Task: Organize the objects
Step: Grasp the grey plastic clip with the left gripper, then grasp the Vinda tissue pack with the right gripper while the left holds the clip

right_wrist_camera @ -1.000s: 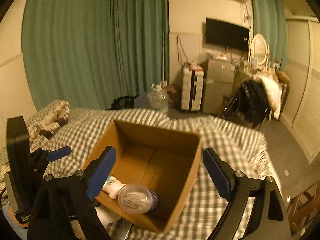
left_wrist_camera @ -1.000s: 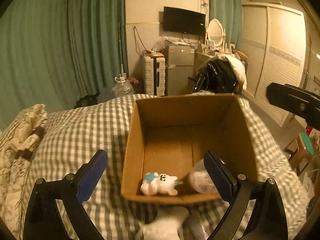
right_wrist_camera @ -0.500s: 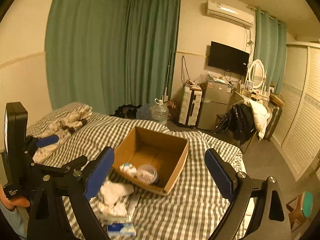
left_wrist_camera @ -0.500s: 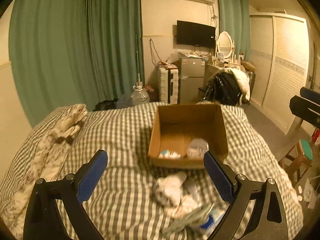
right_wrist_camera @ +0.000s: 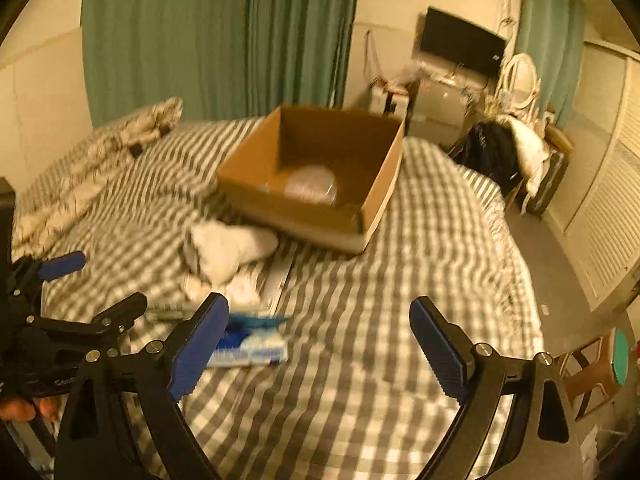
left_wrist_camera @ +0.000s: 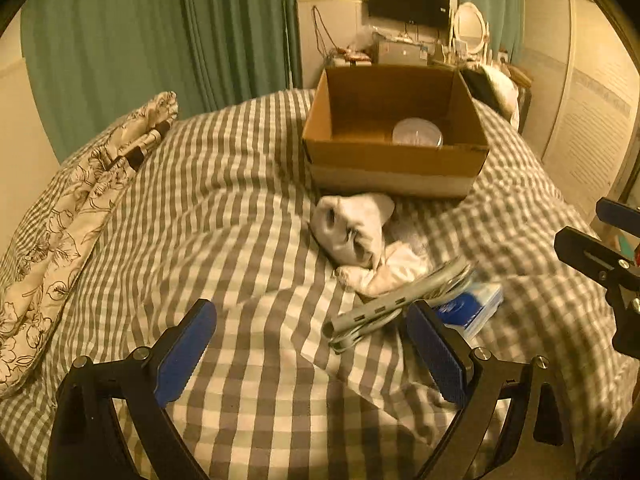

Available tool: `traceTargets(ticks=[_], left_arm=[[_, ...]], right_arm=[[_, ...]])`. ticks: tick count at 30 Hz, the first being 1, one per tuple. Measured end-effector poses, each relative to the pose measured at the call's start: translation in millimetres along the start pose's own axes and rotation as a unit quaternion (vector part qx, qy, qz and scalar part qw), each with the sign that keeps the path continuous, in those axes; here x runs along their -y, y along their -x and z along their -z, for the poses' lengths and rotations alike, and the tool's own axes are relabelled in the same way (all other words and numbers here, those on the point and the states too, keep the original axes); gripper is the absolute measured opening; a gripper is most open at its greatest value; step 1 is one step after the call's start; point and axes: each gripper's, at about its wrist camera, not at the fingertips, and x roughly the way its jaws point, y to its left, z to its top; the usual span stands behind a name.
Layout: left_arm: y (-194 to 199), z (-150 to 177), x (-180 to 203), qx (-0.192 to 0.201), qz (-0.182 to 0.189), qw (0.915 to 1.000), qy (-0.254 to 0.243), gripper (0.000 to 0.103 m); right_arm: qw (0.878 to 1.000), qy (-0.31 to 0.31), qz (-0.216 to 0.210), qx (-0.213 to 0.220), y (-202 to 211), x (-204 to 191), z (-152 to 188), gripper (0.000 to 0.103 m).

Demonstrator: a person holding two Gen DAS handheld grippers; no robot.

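An open cardboard box (left_wrist_camera: 394, 164) (right_wrist_camera: 312, 216) stands on the checked bed with a clear round container (left_wrist_camera: 417, 132) (right_wrist_camera: 313, 183) inside. In front of it lie a white plush toy (left_wrist_camera: 348, 232) (right_wrist_camera: 228, 248), a grey metal folding stand (left_wrist_camera: 396, 304), and a blue-and-white tissue pack (left_wrist_camera: 468, 308) (right_wrist_camera: 250, 344). My left gripper (left_wrist_camera: 312, 356) is open and empty, low over the bed just short of the stand. My right gripper (right_wrist_camera: 320, 348) is open and empty, to the right of the tissue pack.
A floral pillow (left_wrist_camera: 80, 200) lies along the bed's left side. Green curtains (left_wrist_camera: 160, 40) hang behind. A fridge, TV, mirror and a chair with clothes (right_wrist_camera: 504, 152) stand past the bed. A stool (right_wrist_camera: 588, 368) is at the right, beside the louvred wardrobe doors.
Both grippers have pulled back from the box toward the near side of the bed and dropped lower. The loose pile in front of the box has come into close view.
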Motion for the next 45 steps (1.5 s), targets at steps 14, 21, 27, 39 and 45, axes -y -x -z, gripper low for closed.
traceTargets(ticks=[14, 21, 27, 39, 45], left_arm=[[-49.0, 5.0, 33.6, -0.076, 0.000, 0.9934, -0.086, 0.079], [-60.6, -0.2, 63.4, -0.076, 0.013, 0.9792, -0.188, 0.057], [-49.1, 7.4, 63.6, -0.084, 0.077, 0.9744, -0.194, 0.019], [-7.4, 3.5, 11.8, -0.040, 0.082, 0.9939, -0.061, 0.019], [-0.9, -1.3, -5.8, -0.027, 0.067, 0.9965, -0.041, 0.019]], right_arm=[[0.999, -0.023, -0.027, -0.036, -36.9, 6.0, 15.7, 0.092], [0.998, -0.029, -0.034, -0.043, -39.6, 9.2, 19.3, 0.092], [0.998, -0.027, -0.026, -0.046, -38.6, 9.2, 20.0, 0.092], [0.997, 0.007, -0.041, -0.063, -45.1, -19.0, 18.3, 0.092], [0.992, 0.048, -0.064, -0.095, -70.5, -46.0, 21.0, 0.092]])
